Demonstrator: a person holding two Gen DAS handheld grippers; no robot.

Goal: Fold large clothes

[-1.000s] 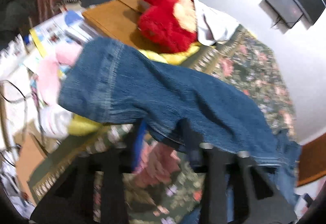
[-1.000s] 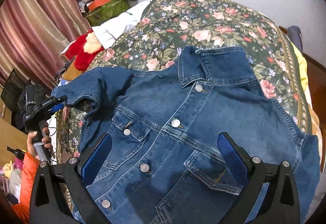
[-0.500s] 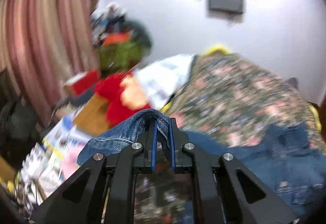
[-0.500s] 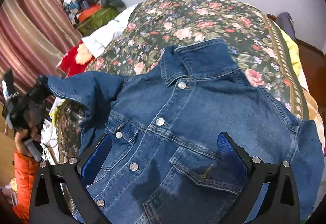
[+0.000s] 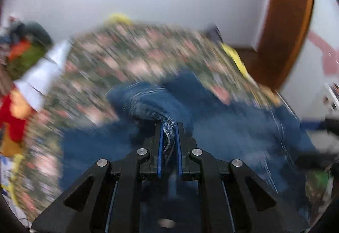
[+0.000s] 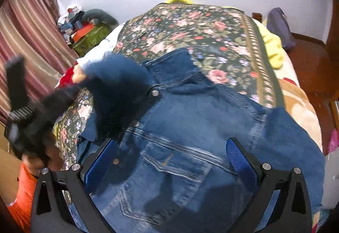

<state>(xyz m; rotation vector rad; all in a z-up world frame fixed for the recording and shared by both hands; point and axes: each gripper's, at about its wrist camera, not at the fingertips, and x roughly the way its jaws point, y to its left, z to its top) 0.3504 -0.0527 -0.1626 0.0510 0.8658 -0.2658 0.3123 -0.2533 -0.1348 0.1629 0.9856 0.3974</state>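
Observation:
A blue denim jacket (image 6: 190, 118) lies front up, buttoned, on the floral bedspread (image 6: 190, 27). My left gripper (image 5: 168, 127) is shut on the end of a sleeve (image 5: 144, 103), whose denim is pinched between the blue pads. The left wrist view is heavily blurred. In the right wrist view the left gripper (image 6: 42, 114) is a dark blur at the left. It holds the raised sleeve (image 6: 118, 78) over the jacket's shoulder and collar. My right gripper (image 6: 170, 144) stands open above the chest pocket (image 6: 175, 161), with nothing between its fingers.
A red plush toy (image 6: 67, 76), a green box with clutter (image 6: 91, 35) and a striped curtain (image 6: 31, 31) stand left of the bed. A yellow blanket (image 6: 271, 46) and a purple bag (image 6: 279, 25) lie at the far right. An orange sleeve (image 6: 23, 190) is at lower left.
The left gripper shut on the sleeve end, rolled, and swept it up and to the right over the jacket. The right gripper drifted sideways over the chest, still open.

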